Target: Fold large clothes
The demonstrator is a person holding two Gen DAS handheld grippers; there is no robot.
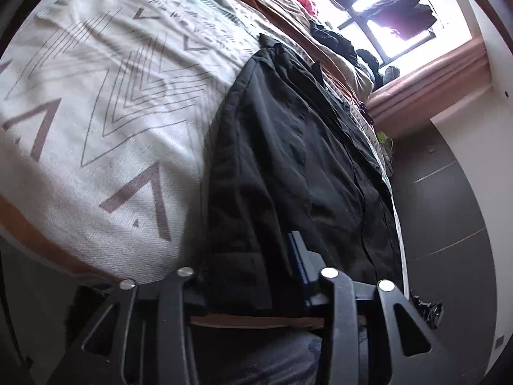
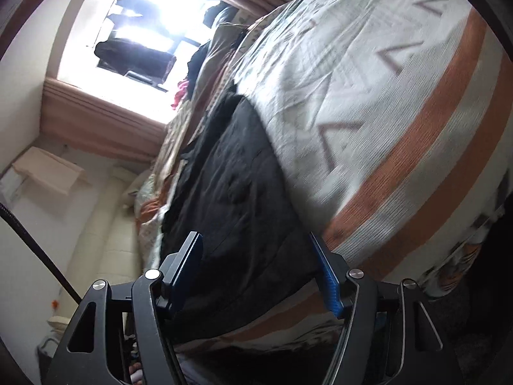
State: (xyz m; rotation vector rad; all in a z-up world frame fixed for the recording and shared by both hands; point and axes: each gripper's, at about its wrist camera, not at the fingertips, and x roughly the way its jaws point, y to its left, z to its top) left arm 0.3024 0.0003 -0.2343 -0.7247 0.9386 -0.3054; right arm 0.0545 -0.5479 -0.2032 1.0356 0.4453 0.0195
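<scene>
A large black garment (image 1: 288, 147) lies spread on a bed with a white sheet (image 1: 105, 102) patterned with grey chevrons and orange stripes. In the left wrist view my left gripper (image 1: 256, 256) sits at the garment's near edge; black cloth covers the gap between its fingers and only one blue pad (image 1: 299, 263) shows, so it appears shut on the cloth. In the right wrist view the same black garment (image 2: 237, 192) lies ahead. My right gripper (image 2: 259, 266) is open, its blue pads (image 2: 189, 263) standing wide apart on either side of the garment's near edge.
A pile of other clothes (image 1: 333, 41) and a tan quilt (image 1: 269, 3) lie at the bed's far end under a bright window (image 1: 384, 6). A dark cabinet (image 1: 449, 211) stands beside the bed. A white padded headboard (image 2: 105, 231) and a wall shelf (image 2: 48, 170) show in the right wrist view.
</scene>
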